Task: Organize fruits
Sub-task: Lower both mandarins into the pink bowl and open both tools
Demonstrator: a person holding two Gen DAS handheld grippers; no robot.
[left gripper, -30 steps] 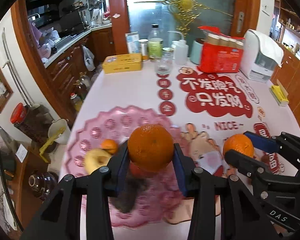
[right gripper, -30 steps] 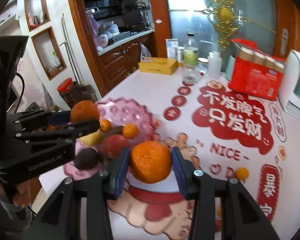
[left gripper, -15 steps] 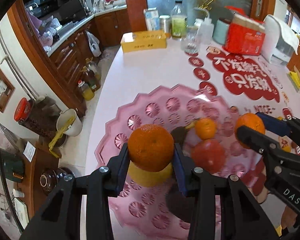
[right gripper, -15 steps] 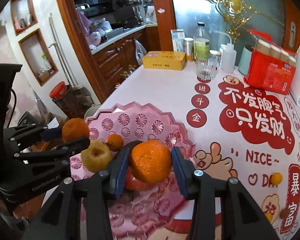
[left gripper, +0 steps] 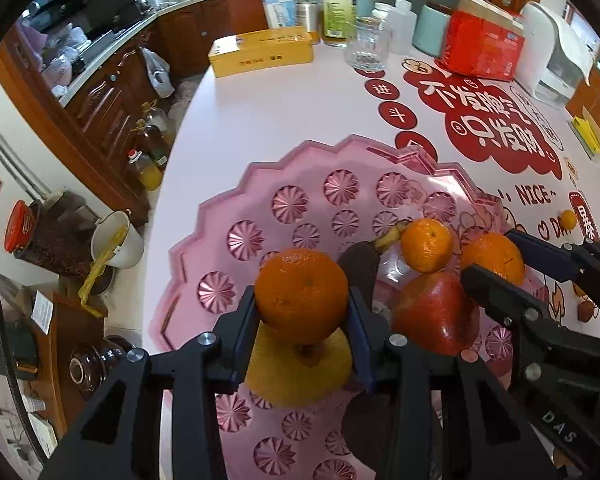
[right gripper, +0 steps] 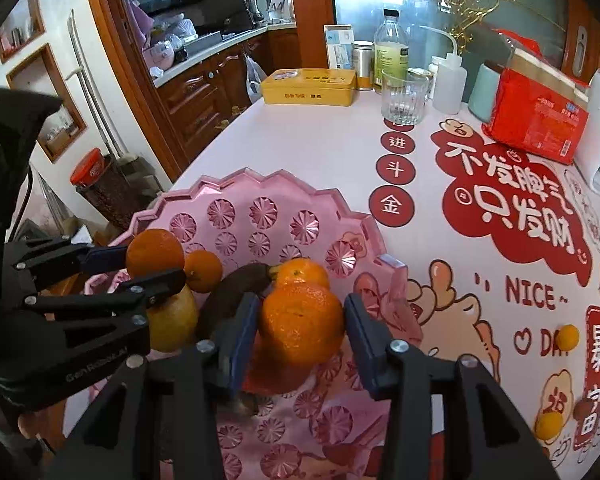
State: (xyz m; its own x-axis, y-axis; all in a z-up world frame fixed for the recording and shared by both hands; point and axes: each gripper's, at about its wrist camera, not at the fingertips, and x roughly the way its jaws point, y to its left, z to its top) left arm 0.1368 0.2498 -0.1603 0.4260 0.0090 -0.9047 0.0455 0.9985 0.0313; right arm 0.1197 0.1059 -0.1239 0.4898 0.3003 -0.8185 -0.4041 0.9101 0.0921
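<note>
- Both hand-held grippers have travelled from the printed part of the surface point(right gripper: 320, 152) to a position over the pink scalloped tray point(left gripper: 236, 184), each carrying an orange the whole way.
- Left hand-held gripper point(left gripper: 302, 312) is clamped on a large orange point(left gripper: 302, 294), its blue pads pressed to either side, held above a yellow apple point(left gripper: 296, 376) lying in the tray.
- Right hand-held gripper point(right gripper: 300, 326) grips a second orange point(right gripper: 300, 322) the same way, poised over the tray's near edge, just above a red apple point(left gripper: 436, 316).
- Already in the tray: two small mandarins point(right gripper: 204, 270), the two apples and a blackened banana point(right gripper: 230, 294).
- Judged from this, most of the sorting is done; the two held oranges have yet to be set down, and small citrus point(right gripper: 567, 337) sit loose on the surface to the right, well apart from the tray.
- Oranges are round, with no long axis; the left one's stem dimple faces up toward the camera.
- Banana lies diagonally, its yellow stem end pointing toward the tray's far right.
</note>
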